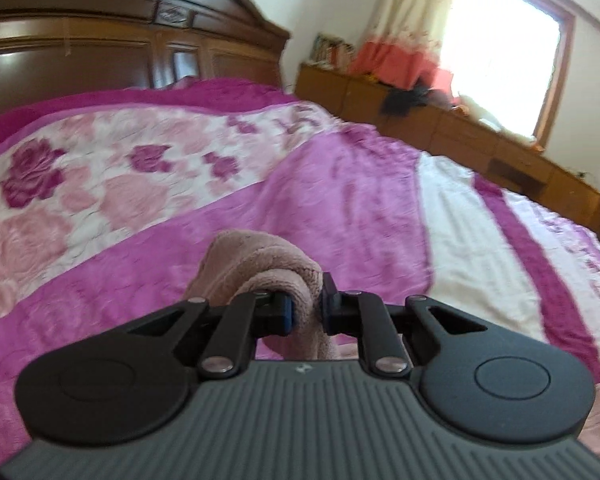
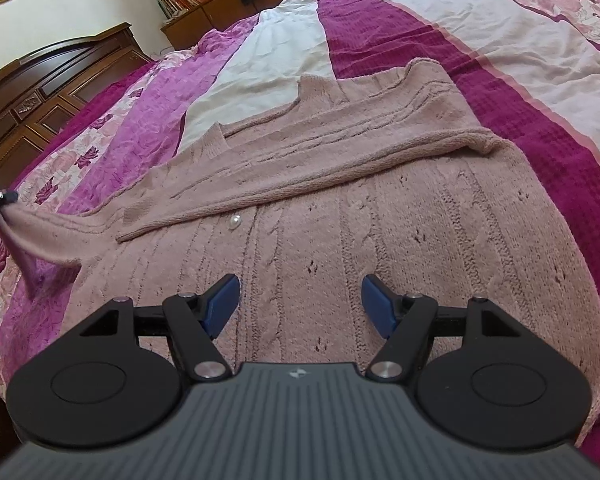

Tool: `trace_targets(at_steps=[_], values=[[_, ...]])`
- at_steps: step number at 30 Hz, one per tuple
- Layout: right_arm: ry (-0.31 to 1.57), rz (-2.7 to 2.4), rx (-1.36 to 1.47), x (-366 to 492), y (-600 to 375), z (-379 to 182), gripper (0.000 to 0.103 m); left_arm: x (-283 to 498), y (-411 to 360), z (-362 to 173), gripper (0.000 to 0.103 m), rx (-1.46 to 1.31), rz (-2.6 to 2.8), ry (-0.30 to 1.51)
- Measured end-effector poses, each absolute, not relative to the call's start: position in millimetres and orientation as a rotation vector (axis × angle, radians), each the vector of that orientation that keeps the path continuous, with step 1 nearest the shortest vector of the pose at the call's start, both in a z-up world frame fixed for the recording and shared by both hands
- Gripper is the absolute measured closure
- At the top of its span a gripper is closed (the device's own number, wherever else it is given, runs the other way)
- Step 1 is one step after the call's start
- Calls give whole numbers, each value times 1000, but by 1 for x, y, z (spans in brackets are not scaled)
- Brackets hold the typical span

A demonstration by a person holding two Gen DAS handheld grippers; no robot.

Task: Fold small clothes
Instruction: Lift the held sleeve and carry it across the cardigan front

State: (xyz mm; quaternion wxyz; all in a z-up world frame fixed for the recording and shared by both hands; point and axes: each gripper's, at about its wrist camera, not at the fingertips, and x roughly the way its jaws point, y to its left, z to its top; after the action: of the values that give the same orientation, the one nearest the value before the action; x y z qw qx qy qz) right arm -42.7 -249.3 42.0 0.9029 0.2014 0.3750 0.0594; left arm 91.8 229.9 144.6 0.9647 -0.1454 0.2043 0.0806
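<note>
A bed point(image 2: 440, 32) covered by a magenta, pink and white floral quilt is seen in both views, backed by a dark wooden headboard point(image 1: 100, 32). Along the far wall a low wooden cabinet point(image 1: 440, 120) is lined with books point(image 1: 332, 50) and scattered clothing, under a bright window point(image 1: 500, 52) with a cream and coral curtain point(image 1: 404, 36). A dusty-pink knitted cardigan point(image 2: 340, 208) is spread flat on the quilt, one pearl button point(image 2: 235, 222) visible. The left tool point(image 1: 305, 310) is pressed together on a bunched edge of the cardigan, drawn up from the bed. The right tool point(image 2: 298, 304) is held spread wide just above the knit, nothing between its blue pads point(image 2: 222, 304). No readable writing is seen.
</note>
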Motion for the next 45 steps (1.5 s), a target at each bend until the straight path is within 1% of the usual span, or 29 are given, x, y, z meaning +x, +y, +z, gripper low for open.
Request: trace_targets(at_steps=[13, 20, 25, 28, 34, 38, 43, 45], values=[[741, 130, 451, -44, -261, 50, 29, 107, 155, 175, 88, -276, 25, 373], [733, 120, 474, -41, -273, 51, 29, 116, 99, 175, 88, -237, -61, 380], [730, 120, 494, -43, -281, 49, 29, 125, 55, 152, 88, -204, -125, 431], [729, 120, 508, -44, -287, 47, 29, 131, 33, 127, 88, -181, -156, 493], [729, 104, 541, -46, -299, 42, 29, 136, 3, 79, 88, -141, -193, 606], [734, 98, 559, -46, -304, 37, 29, 133, -14, 60, 88, -111, -236, 652], [733, 99, 568, -45, -305, 35, 29, 129, -31, 40, 85, -67, -279, 711], [732, 99, 572, -45, -306, 34, 29, 128, -34, 35, 79, -61, -294, 740]])
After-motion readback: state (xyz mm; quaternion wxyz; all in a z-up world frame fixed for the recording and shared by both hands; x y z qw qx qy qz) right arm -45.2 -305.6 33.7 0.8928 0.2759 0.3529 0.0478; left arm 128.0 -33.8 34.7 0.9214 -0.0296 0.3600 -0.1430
